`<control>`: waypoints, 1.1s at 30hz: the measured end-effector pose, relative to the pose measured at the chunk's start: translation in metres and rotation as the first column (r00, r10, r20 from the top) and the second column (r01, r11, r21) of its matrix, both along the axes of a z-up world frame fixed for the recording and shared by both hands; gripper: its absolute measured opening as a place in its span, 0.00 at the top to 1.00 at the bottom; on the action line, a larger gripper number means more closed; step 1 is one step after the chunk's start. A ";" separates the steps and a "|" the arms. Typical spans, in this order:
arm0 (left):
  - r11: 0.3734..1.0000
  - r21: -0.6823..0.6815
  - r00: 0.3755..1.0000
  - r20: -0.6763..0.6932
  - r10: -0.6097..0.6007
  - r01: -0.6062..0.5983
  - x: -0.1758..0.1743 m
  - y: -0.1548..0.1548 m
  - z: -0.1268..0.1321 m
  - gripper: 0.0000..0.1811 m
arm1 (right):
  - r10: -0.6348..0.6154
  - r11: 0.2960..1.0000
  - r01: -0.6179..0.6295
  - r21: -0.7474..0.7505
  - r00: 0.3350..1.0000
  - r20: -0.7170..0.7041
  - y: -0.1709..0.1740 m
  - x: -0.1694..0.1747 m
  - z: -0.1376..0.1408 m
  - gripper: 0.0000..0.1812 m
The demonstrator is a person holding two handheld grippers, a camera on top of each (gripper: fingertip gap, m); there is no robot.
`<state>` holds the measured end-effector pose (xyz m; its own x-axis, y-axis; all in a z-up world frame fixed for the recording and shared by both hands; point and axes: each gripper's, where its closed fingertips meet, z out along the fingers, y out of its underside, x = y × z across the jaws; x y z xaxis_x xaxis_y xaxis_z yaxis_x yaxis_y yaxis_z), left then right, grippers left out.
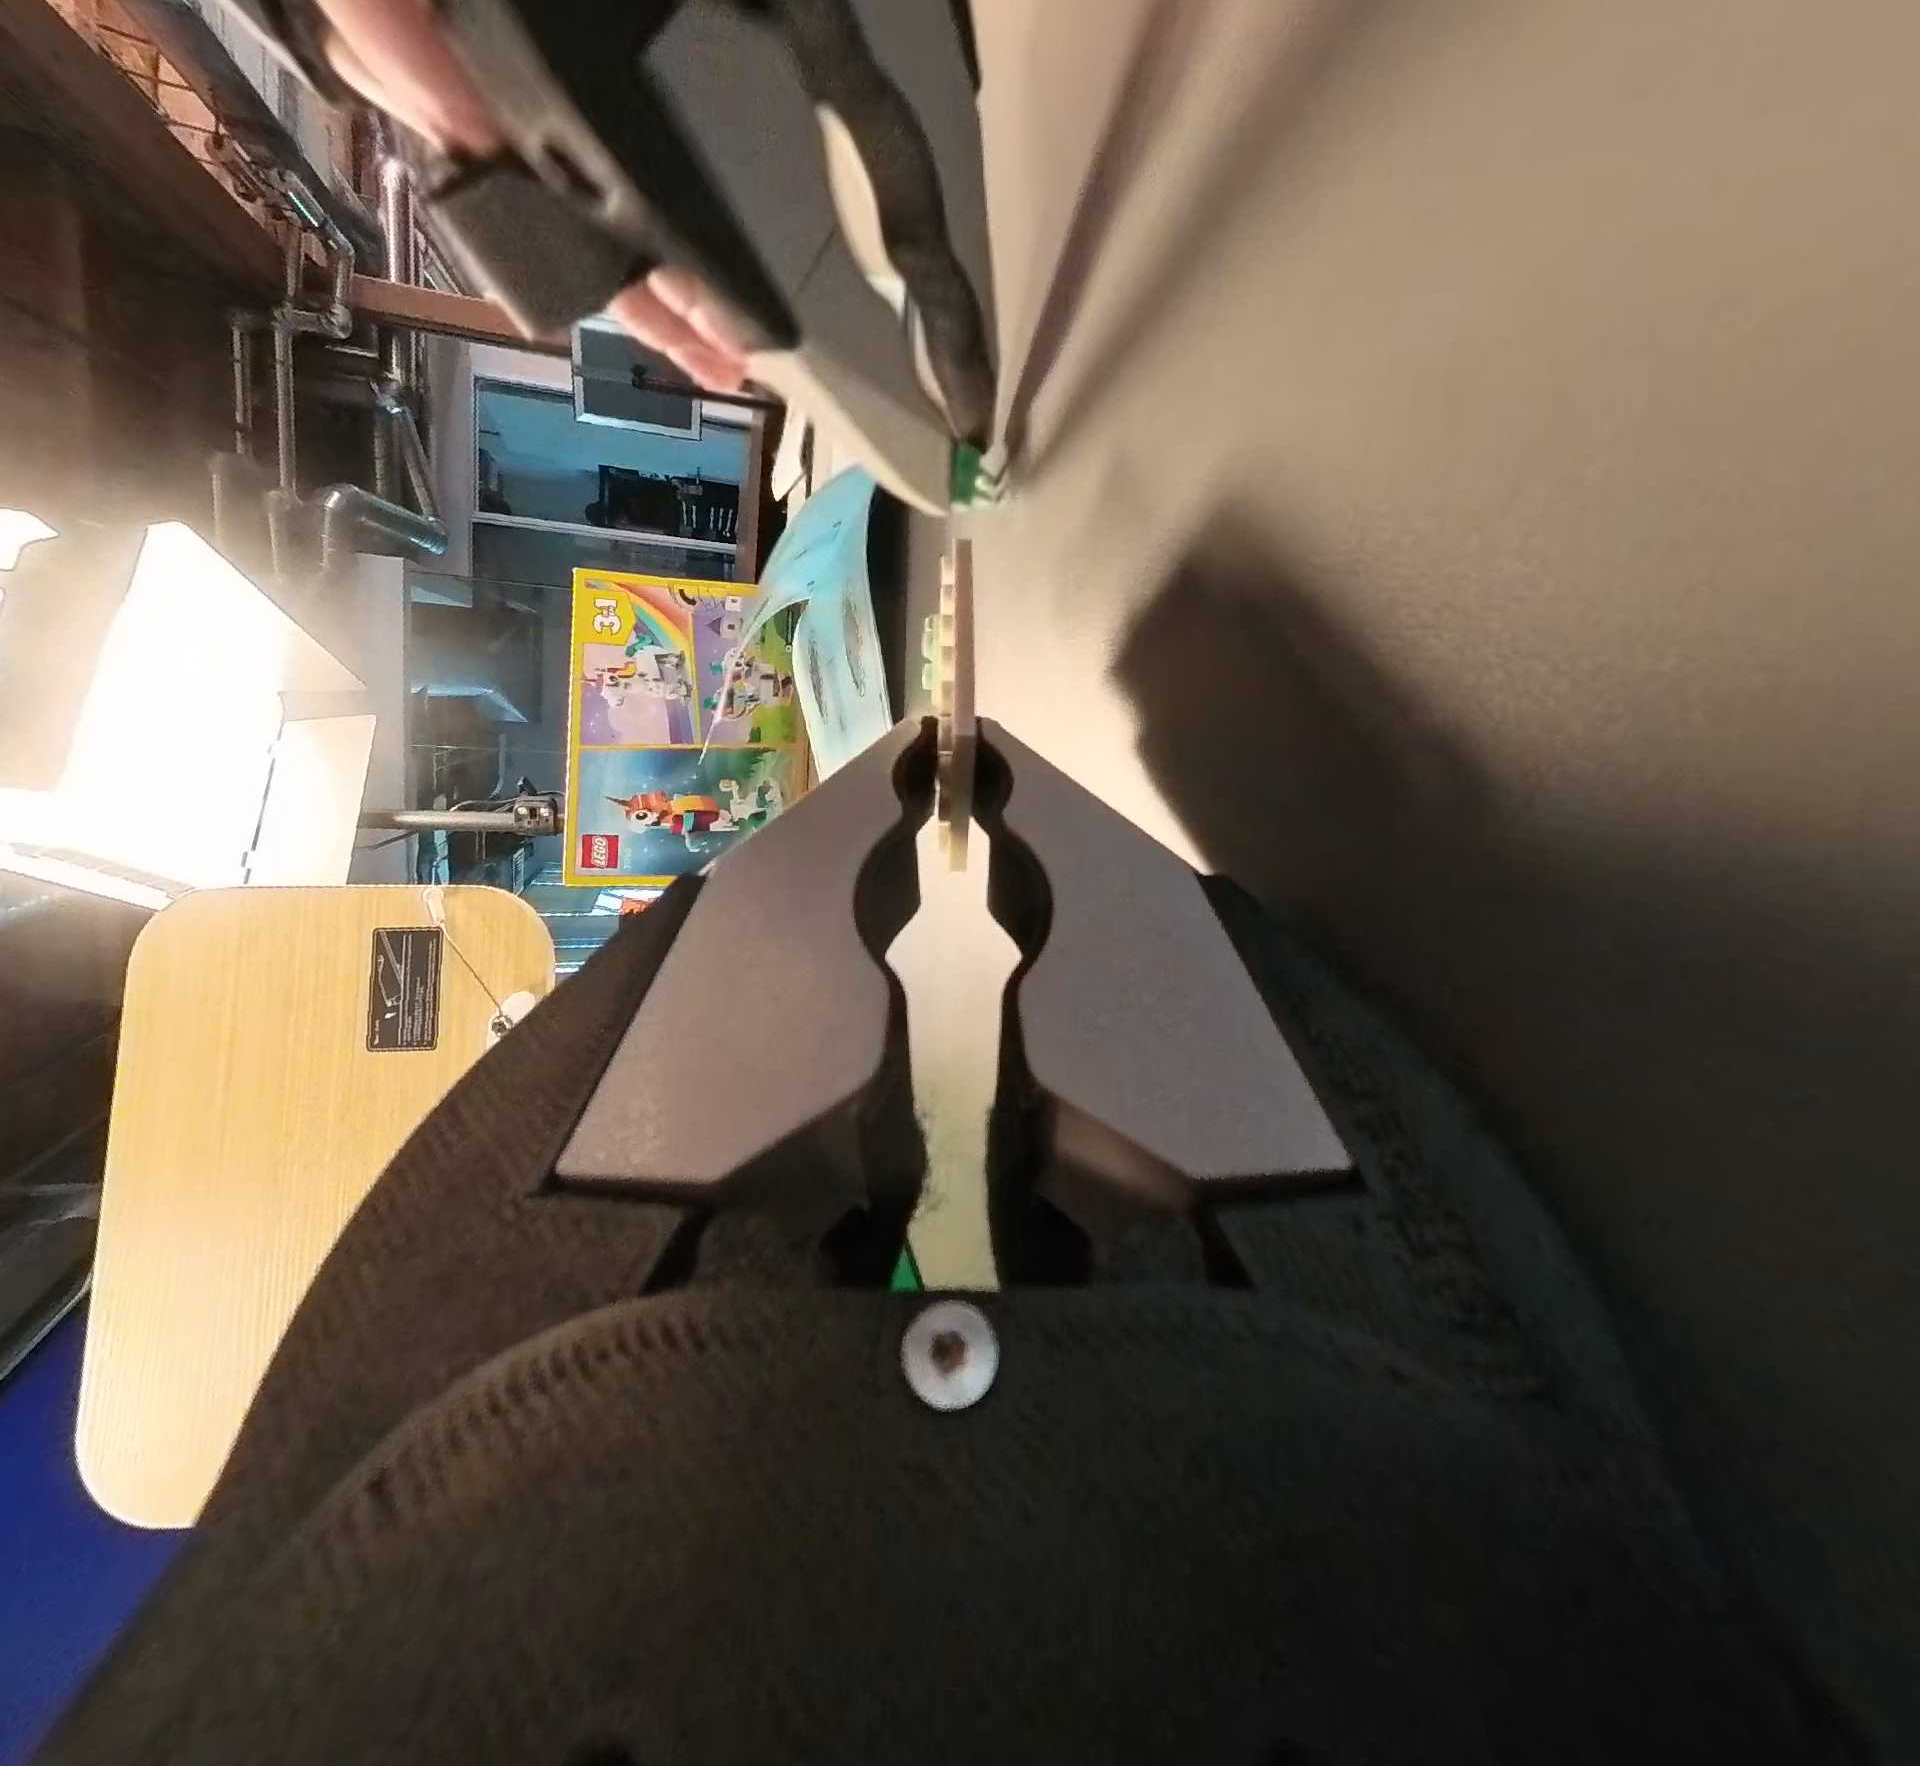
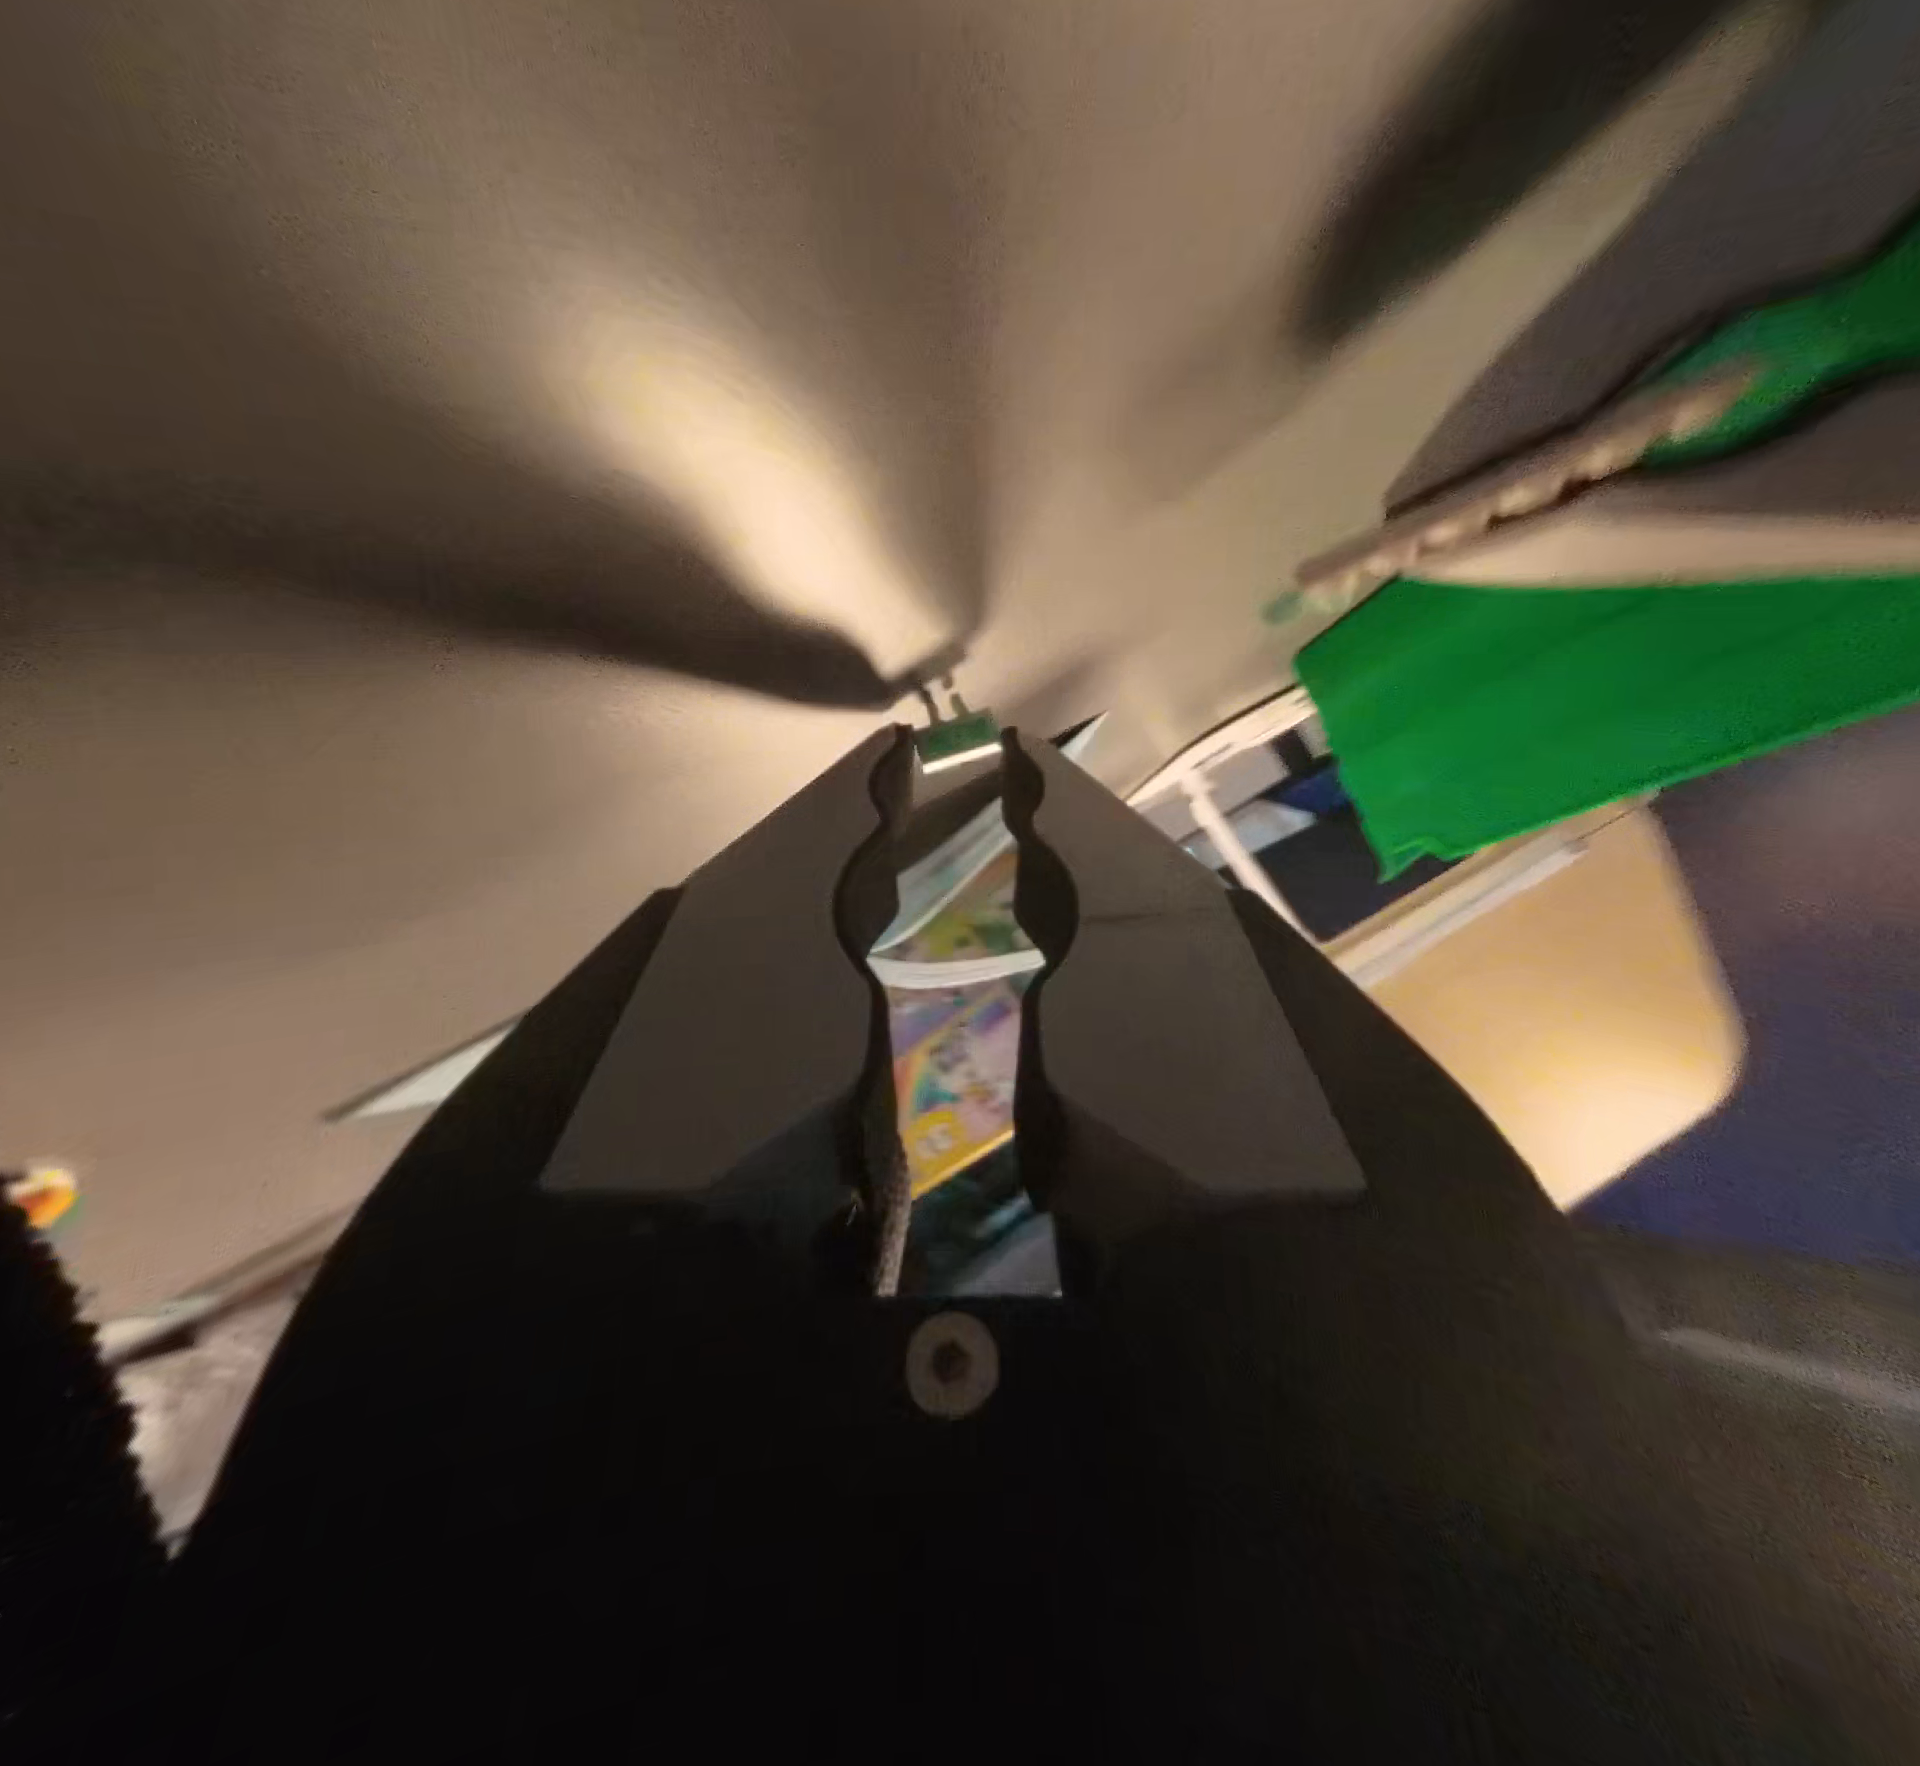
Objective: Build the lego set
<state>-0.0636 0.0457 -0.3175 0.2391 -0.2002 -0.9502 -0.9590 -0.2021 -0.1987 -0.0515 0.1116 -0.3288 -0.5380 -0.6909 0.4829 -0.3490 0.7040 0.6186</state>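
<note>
In the left wrist view, rolled on its side, a pale wooden board [image 1: 312,1186] lies at lower left, with a black label on it. To its right, mid-frame, stands the yellow set box [image 1: 665,729], and a light blue instruction booklet [image 1: 836,646] leans just beside it. At centre the left gripper [image 1: 954,760] has its jaws closed narrowly on a thin tan plate [image 1: 961,677] held edge-on, pale green studs showing on its left face. The plate lies close along the beige tabletop [image 1: 1455,366], which fills the right half of the frame. Above it, the right gripper [image 1: 971,459] reaches in from upper left, a hand [image 1: 384,43] wrapped around its handle, and its tips pinch a small green piece [image 1: 971,469] just off the plate's far end.

In the right wrist view, the tabletop [image 2: 520,210] covers the upper left. At centre the right gripper [image 2: 951,745] holds the small green piece [image 2: 951,742] between narrowly set jaws. At upper right, blurred and very near, sits a large green plate [image 2: 1610,688] with the tan plate's edge [image 2: 1455,527] along it; the left gripper's finger there crowds that corner.
</note>
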 end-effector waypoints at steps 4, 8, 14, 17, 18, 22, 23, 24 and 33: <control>1.000 -0.006 1.000 0.000 -0.003 0.003 0.001 0.000 -0.001 0.98 | 0.147 0.985 -0.148 0.091 0.989 0.015 -0.015 0.009 -0.003 0.92; 1.000 -0.008 1.000 -0.005 -0.003 0.003 0.001 0.000 -0.002 0.98 | 0.203 0.978 -0.204 0.048 0.979 0.022 -0.025 0.012 -0.003 0.92; 1.000 -0.007 1.000 -0.004 0.002 -0.002 0.000 0.001 -0.002 0.98 | 0.108 0.981 -0.093 -0.172 0.991 0.081 -0.031 0.016 0.005 0.81; 1.000 -0.007 1.000 -0.003 0.001 -0.001 0.000 0.001 -0.002 0.98 | -0.055 0.894 0.143 -0.425 0.976 0.213 -0.030 0.018 0.007 0.81; 1.000 -0.007 1.000 -0.002 0.000 0.000 0.000 0.001 -0.002 0.98 | -0.107 0.822 0.241 -0.516 0.955 0.275 -0.030 0.017 0.009 0.83; 1.000 -0.009 1.000 -0.001 -0.001 0.001 0.000 0.001 -0.003 0.98 | -0.136 0.481 0.585 -0.653 0.785 0.604 -0.029 0.021 0.006 0.86; 1.000 -0.009 1.000 -0.001 0.000 0.000 0.000 0.001 -0.003 0.98 | -0.115 0.416 0.638 -0.648 0.743 0.659 -0.029 0.022 0.005 0.86; 1.000 -0.009 1.000 -0.002 0.000 0.000 0.000 0.001 -0.003 0.98 | -0.099 0.365 0.678 -0.638 0.709 0.698 -0.029 0.022 0.004 0.87; 1.000 -0.015 1.000 0.002 0.000 0.000 0.000 0.001 -0.004 0.98 | 0.003 0.148 0.829 -0.540 0.546 0.838 -0.036 0.028 -0.005 0.89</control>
<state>-0.0637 0.0469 -0.3216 0.2409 -0.2144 -0.9466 -0.9586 -0.2052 -0.1974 -0.0235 0.0758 -0.3341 -0.9267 0.3738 -0.0400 0.3153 0.7150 -0.6240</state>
